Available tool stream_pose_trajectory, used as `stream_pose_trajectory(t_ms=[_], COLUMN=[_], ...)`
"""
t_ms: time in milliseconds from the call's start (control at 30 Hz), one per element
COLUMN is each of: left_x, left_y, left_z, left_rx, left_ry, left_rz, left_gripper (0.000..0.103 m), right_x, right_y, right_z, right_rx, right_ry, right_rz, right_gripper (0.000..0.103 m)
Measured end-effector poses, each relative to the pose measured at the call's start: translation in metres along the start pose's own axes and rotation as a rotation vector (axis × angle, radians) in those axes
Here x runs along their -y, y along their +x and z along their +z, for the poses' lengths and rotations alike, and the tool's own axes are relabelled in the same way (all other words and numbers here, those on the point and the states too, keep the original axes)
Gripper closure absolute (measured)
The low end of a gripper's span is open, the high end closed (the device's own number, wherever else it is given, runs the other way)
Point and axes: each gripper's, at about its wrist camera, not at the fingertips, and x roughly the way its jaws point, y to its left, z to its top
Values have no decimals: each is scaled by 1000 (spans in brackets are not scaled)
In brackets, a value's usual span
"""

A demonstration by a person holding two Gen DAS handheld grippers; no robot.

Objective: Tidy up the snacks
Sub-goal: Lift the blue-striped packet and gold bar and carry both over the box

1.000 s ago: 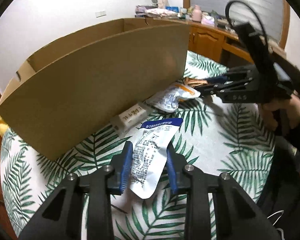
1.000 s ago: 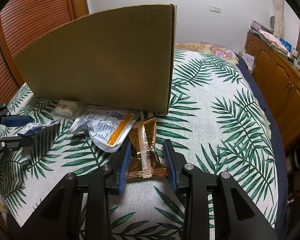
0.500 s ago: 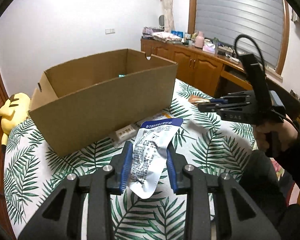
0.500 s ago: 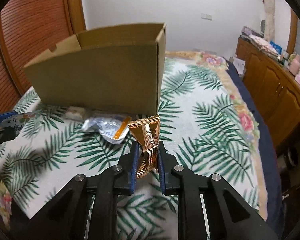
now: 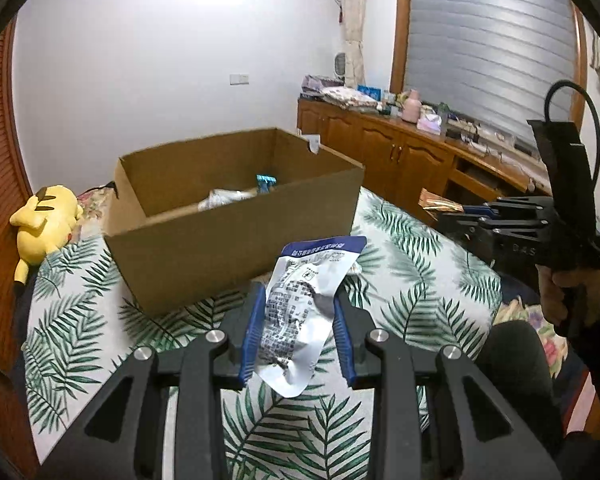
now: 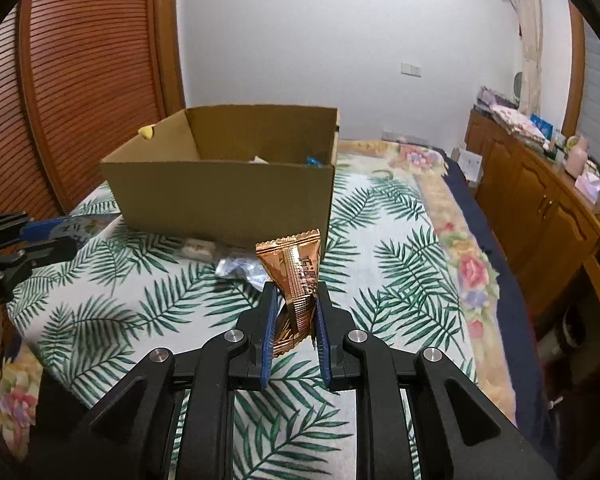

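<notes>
From my left wrist view I see the yellow plush toy (image 5: 46, 222) beside the cardboard box (image 5: 236, 236); the right view shows only a sliver of it. The box stands on the leaf-print bed (image 6: 380, 264) ahead of both grippers, snacks already inside. My left gripper (image 5: 298, 334) pinches the white-and-blue pouch (image 5: 304, 312); my right gripper (image 6: 296, 332) clamps the copper snack bar (image 6: 296, 276) (both held clear of the bed).

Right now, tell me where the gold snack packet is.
The gold snack packet is clamped in the right tongs, above the leaf-print cover, in front of the cardboard box.
</notes>
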Motion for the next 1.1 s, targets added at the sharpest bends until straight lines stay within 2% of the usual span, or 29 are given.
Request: stream_pose_trajectory(t_ms=[333,567,1100], left_x=[-12,-22,-53], left_y=[-33,-38,-5], left_z=[45,70,103], left_rx=[83,108,131], left_ry=[-27,-24,-89], left_rz=[-5,13,7], left_gripper=[72,72,72], right_x=[-6,-9,-17], right_y=[-39,-54,-24], right_z=[58,93,137], right_rx=[69,113,99], right_ry=[-37,-65,-127], right_rz=[1,7,40], right_gripper=[88,88,88])
